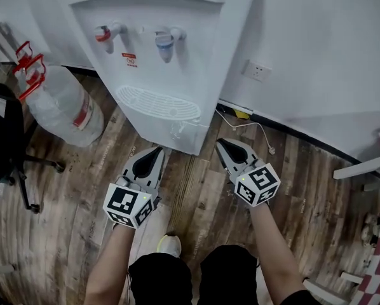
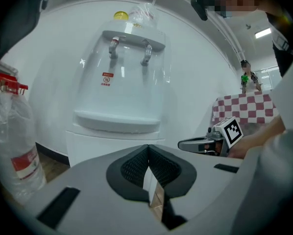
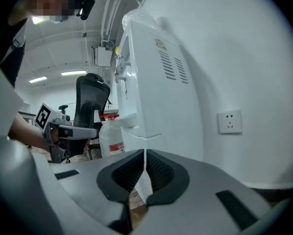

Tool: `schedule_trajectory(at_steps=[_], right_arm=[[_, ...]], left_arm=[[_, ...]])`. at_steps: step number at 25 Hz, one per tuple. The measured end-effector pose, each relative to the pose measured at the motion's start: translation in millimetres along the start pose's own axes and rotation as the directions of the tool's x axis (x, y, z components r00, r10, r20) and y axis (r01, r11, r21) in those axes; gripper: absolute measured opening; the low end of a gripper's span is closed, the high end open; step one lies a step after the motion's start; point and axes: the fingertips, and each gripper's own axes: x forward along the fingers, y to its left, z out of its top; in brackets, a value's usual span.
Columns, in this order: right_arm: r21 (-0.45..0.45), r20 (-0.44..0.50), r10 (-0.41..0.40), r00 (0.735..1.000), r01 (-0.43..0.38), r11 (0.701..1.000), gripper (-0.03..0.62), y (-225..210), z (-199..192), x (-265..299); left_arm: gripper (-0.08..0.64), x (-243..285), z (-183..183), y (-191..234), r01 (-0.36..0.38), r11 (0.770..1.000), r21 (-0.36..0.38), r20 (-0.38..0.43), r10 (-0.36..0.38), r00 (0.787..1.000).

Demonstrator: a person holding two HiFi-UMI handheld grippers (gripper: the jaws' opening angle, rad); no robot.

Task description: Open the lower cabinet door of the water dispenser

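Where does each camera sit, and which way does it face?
Head view: on the head, facing steeply down at the water dispenser; left gripper, right gripper, forearms, legs.
Left gripper view: on that gripper, facing the dispenser's front; own shut jaws, right gripper.
Right gripper view: on that gripper, facing the dispenser's side, wall socket; own shut jaws, left gripper.
All share the dispenser.

The left forearm (image 1: 110, 259) and the right forearm (image 1: 274, 246) rise from the bottom edge of the head view. The left gripper (image 1: 156, 151) and the right gripper (image 1: 220, 143) sit side by side just below centre, pointing up the frame. Both have their jaws pressed together with nothing between them.
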Motion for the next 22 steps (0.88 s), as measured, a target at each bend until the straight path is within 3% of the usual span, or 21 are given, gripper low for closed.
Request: schedule_trajectory(at_steps=[12,14,19,22], right_arm=[[-0.065,0.03,0.045,0.999,-0.043,0.997,0.035,-7.2,-10.2,34.1],[-0.063,0.042,0.05,0.998,-0.047,0.997,0.14,-6.2,-5.6,39.2],[-0.083,0.055,0.053,0.997,-0.048,0.995,0.211,-6.4,4.7,47.4],[-0.1,0.06,0.053,0.997,-0.047,0.994,0.216,-5.6,11.3,54.3]], left_arm=[[0.014,9.6,-35.7,-0.6,-0.024,0.999,0.034,0.009,0.023,1.0],[0.014,10.3,-38.1,1.8,-0.024,0.999,0.04,0.003,0.024,1.0],[0.014,15.4,-32.5,3.1,-0.025,0.999,0.037,0.013,0.024,1.0],[0.014,19.4,-25.9,2.0,-0.023,0.999,0.043,0.022,0.022,1.0]])
